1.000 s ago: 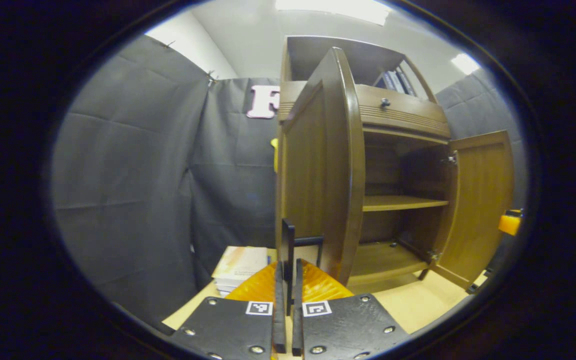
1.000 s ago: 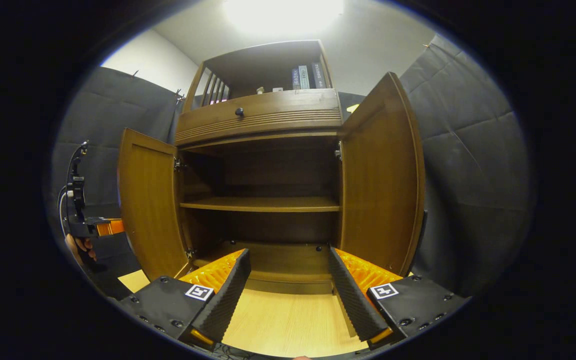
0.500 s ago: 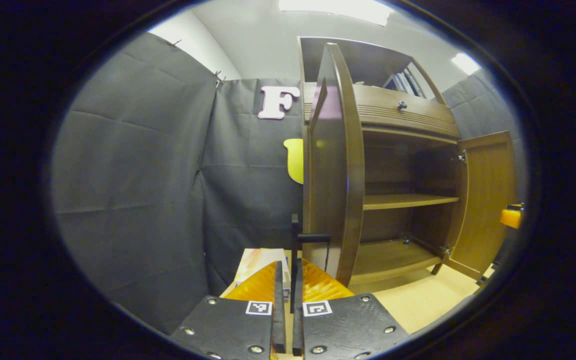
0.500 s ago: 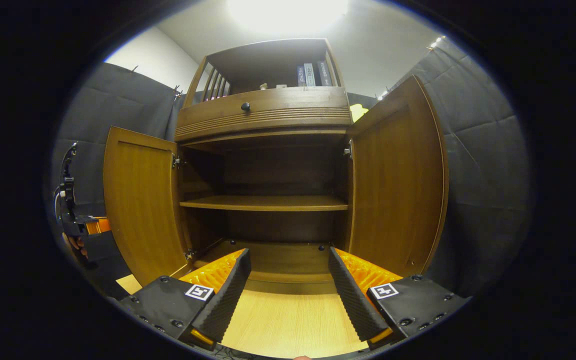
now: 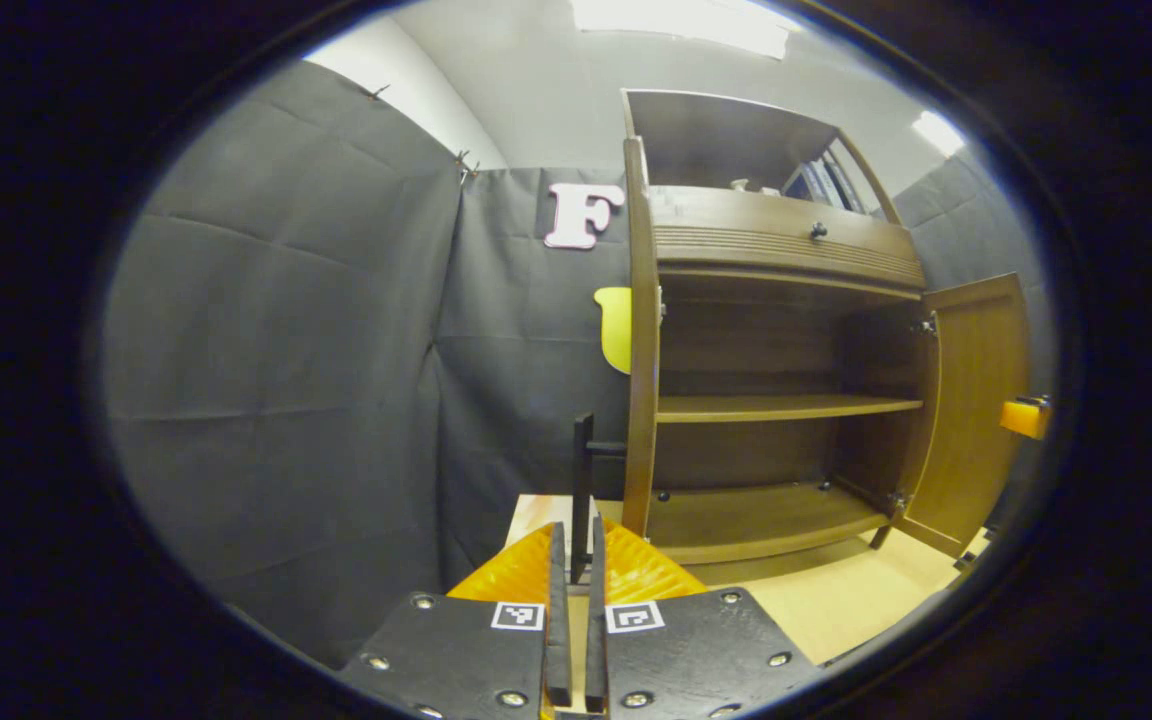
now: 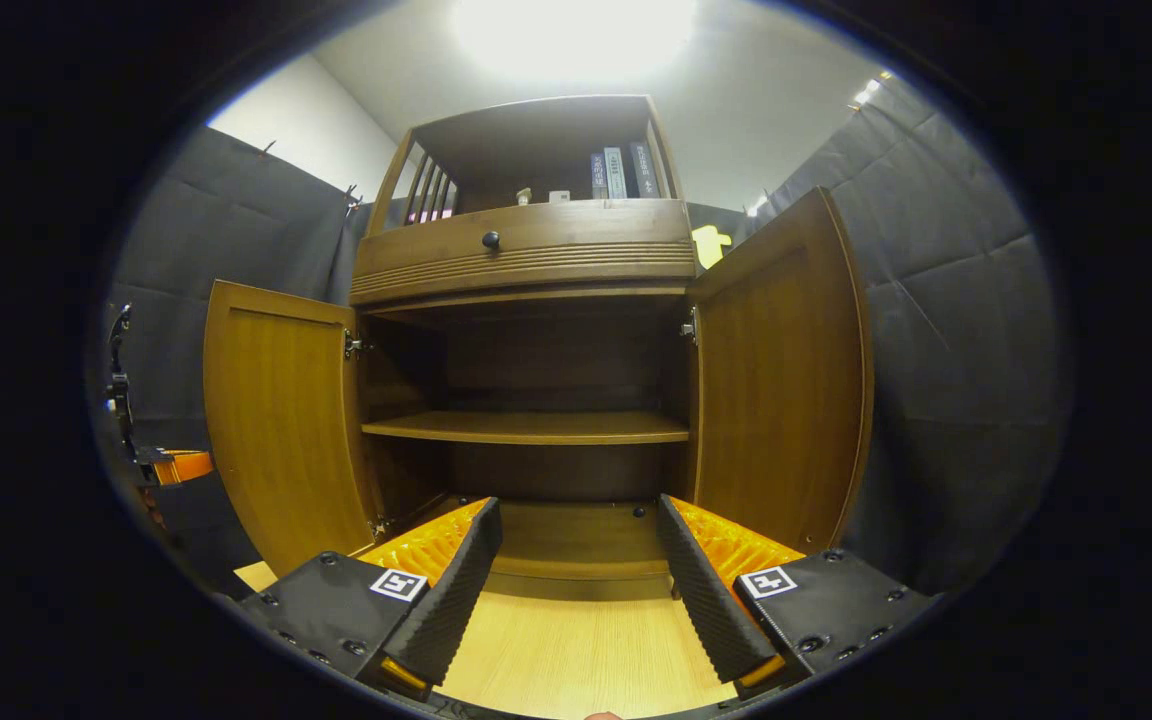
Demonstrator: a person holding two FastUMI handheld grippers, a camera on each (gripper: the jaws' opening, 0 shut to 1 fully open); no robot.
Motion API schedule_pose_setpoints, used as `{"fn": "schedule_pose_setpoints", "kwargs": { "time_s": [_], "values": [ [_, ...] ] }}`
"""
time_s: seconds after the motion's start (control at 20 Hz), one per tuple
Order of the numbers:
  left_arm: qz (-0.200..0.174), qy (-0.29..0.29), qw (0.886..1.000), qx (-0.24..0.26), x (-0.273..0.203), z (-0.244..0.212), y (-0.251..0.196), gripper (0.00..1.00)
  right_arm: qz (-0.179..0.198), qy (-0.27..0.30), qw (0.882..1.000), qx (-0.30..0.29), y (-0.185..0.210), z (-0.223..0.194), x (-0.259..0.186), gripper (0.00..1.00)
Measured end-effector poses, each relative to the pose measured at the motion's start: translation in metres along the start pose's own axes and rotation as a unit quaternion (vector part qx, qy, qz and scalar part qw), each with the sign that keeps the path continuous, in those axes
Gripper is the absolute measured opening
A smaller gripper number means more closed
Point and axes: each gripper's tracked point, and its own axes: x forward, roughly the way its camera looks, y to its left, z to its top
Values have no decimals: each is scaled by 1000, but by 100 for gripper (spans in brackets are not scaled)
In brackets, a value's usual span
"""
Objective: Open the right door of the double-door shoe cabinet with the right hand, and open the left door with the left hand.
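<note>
Two smooth brown wooden doors [image 6: 781,380] wide open, left claw [image 5: 576,560] pinching thin black handle [image 5: 584,470], right claw [image 6: 576,580] spread wide, ridged pads [image 6: 451,590]

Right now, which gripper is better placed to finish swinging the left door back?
Left. The left gripper is shut on the left door's handle, with that door edge-on to it. The right gripper hangs open, facing the cabinet's shelves, touching nothing.

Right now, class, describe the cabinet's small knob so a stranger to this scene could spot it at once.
Find the brown wooden cabinet with left door and right door open. Above them runs a grooved drawer front, under some books. The knob sits on it: small, round, black, the only one.
</note>
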Motion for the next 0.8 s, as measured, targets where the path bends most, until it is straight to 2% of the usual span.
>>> {"fn": "schedule_pose_setpoints", "kwargs": {
  "time_s": [0.3, 0.65, 0.7, 0.75, 0.8],
  "values": [
    [-21, -17, 1000, 0, -50, 22, -45, 8, 5, -7, 1000, -8, -15, 6, -42, 98],
    [-52, -23, 998, 13, -101, 35, -96, 7, -18, -16, 1000, -5, -51, 11, -88, 98],
    [-56, -23, 998, 15, -107, 36, -102, 7, -21, -17, 1000, -2, -55, 12, -93, 92],
    [-60, -24, 998, 16, -112, 37, -108, 7, -24, -17, 1000, -1, -59, 11, -97, 92],
    [-65, -24, 997, 16, -118, 36, -112, 8, -26, -17, 1000, 0, -63, 11, -102, 98]
  ]
}}
